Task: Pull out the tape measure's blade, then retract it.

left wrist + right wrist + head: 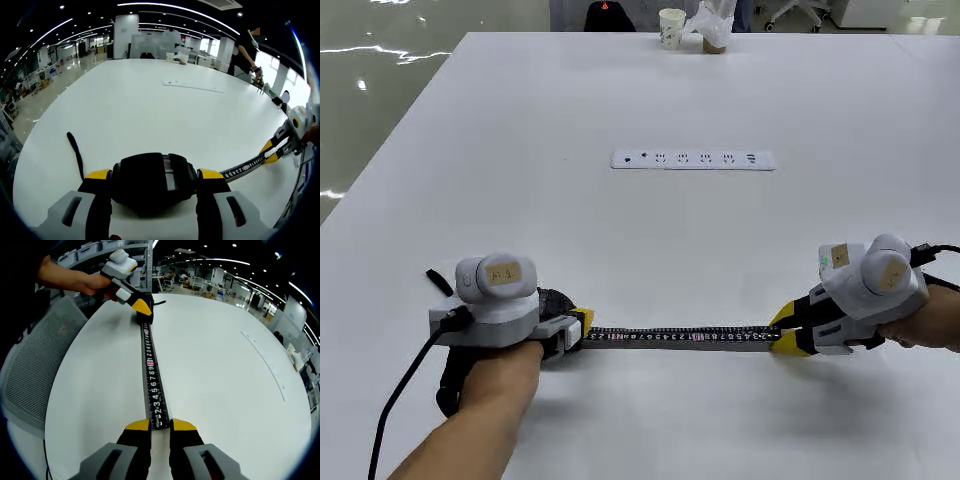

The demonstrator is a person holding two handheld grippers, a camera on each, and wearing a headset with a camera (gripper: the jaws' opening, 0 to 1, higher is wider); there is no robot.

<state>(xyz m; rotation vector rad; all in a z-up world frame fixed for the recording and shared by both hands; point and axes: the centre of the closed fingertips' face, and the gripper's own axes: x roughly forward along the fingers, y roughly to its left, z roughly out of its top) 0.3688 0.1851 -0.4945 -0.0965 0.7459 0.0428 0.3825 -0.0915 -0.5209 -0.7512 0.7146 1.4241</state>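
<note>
On the white tabletop (pixel 640 240), near its front edge, the tape measure case (pixel 152 180) is clamped between the jaws of the left claw (pixel 578 325). The blade (pixel 680 335) is laid extended flat along the tabletop, its end pinched in the closed right claw (pixel 160 426).

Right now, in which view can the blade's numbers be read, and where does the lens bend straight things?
Right gripper view: numbers on the blade sharp near the right tongs, smaller farther off; the power strip looks bowed. Head view: numbers too small to read, glare on the floor. Left gripper view: the table edge curves strongly.
</note>
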